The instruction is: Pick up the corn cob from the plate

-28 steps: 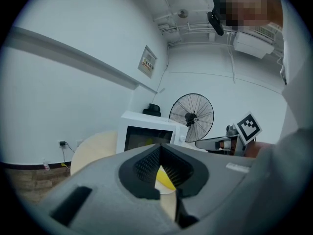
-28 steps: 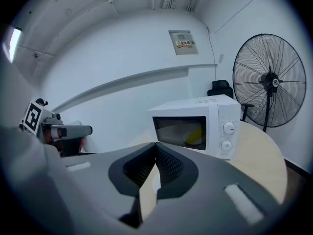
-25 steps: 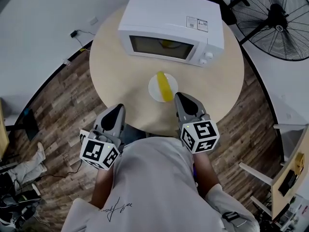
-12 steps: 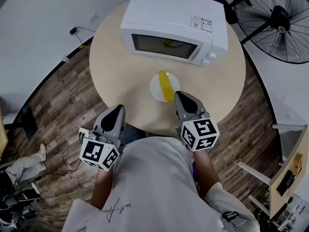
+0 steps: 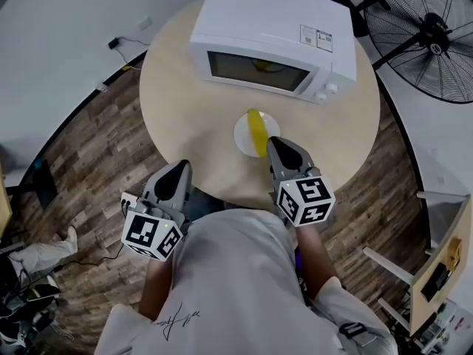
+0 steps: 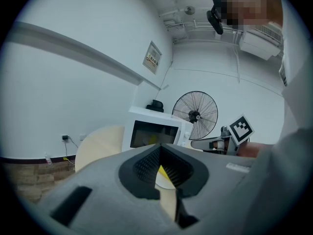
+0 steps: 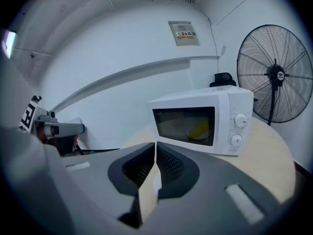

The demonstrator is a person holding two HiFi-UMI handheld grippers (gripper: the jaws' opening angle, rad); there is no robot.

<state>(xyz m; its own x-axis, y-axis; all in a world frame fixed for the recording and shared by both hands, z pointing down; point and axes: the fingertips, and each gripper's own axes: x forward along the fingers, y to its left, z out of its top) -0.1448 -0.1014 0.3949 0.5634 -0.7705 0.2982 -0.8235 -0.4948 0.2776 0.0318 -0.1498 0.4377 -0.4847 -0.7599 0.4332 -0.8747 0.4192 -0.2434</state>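
Step in hand: approach, no grasp yet.

Corn cob [image 5: 256, 132] lies on the small white plate [image 5: 240, 137], lengthwise toward the microwave [image 5: 273, 35], near the front of the round table [image 5: 185, 117]. Nothing touches it.

My right gripper [image 5: 275, 143] sits at the near right rim of the plate, nose aimed forward and slightly down. In the right gripper view the tips meet, nothing is between them, and the jaws are only just beginning to part. I judge this to be the working hand.

My left gripper [image 5: 181, 167] hangs back at the table's near edge, well apart from the plate. Jaws together, empty. A sliver of the cob shows past them in the left gripper view.

Next move, as I judge it: spread the right jaws wider than the cob, shift left over it, and set them across its width. Then lower until the pads flank it, close, and lift.

Risk: the cob is round and may roll on the plate.
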